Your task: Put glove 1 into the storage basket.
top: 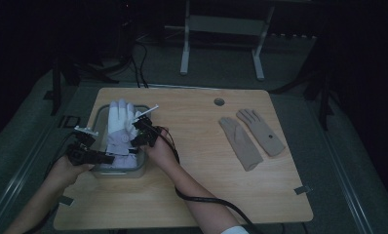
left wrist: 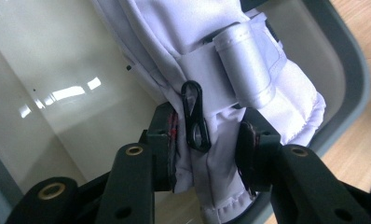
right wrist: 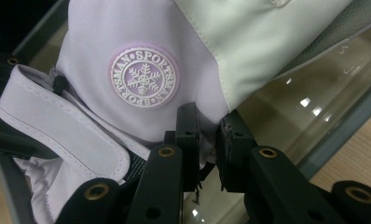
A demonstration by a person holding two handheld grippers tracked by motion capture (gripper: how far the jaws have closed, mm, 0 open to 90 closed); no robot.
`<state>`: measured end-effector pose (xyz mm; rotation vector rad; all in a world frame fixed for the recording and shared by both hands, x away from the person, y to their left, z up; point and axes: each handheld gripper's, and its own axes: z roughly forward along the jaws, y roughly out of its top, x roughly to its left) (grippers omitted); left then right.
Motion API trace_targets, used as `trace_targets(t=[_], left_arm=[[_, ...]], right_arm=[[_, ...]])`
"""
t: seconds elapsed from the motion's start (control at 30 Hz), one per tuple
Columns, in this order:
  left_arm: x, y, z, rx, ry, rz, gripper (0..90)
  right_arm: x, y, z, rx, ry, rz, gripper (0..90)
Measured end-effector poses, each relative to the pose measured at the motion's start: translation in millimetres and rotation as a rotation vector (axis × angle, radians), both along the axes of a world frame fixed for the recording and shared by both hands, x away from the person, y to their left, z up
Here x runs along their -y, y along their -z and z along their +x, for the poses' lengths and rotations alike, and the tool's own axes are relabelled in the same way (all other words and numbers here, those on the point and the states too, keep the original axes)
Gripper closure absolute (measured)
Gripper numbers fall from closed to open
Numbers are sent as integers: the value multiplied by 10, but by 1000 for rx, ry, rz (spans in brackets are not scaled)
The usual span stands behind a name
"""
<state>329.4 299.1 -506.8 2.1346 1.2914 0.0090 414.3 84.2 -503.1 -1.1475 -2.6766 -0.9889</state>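
Left gripper (left wrist: 204, 151) and right gripper (right wrist: 207, 140), jaws clamped on the padded white ski glove (top: 120, 127) over the grey plastic bin (top: 142, 165), frame left; thin fabric pinches could slip.

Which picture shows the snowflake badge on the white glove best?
The right gripper view: the snowflake badge sits large and sharp on the white glove. In the high view the glove is too small for the badge to be made out. The left gripper view shows the glove's cuff.
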Motion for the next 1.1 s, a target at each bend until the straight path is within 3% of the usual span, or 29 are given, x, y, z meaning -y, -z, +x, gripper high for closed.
trace_targets(t=[0.2,0.27,0.3,0.47,0.5,0.63,0.67,0.8,0.83,1.0,1.03,1.1], left_arm=[[62,-5,-11,20,-23,63,526],[97,-22,-36,76,-58,106,505],[100,-24,-36,79,-59,113,506],[101,5,-19,65,-53,105,506],[101,9,-18,66,-54,108,506],[96,5,-26,68,-61,99,507],[88,-10,-39,74,-61,88,507],[83,-69,-83,112,-84,68,507],[84,-135,-119,139,-95,39,507],[152,-201,-152,161,-83,13,505],[201,-215,-155,169,-73,1,502],[256,-224,-157,187,-66,-14,475]], right_arm=[[-33,-16,-6,10,-1,-40,802],[-53,-16,-16,8,-3,-56,798],[-60,-15,-19,14,-5,-63,796],[-77,-23,-21,12,-9,-81,780],[-81,-45,-20,15,-26,-92,689],[-42,-82,-9,11,-39,-74,626],[0,-117,-3,13,-65,-19,459],[32,-212,-31,42,-80,3,400],[83,-306,-41,71,-79,33,371],[210,-455,-59,105,-96,66,251],[305,-532,-83,132,-115,79,202],[374,-567,-91,143,-120,86,195]])
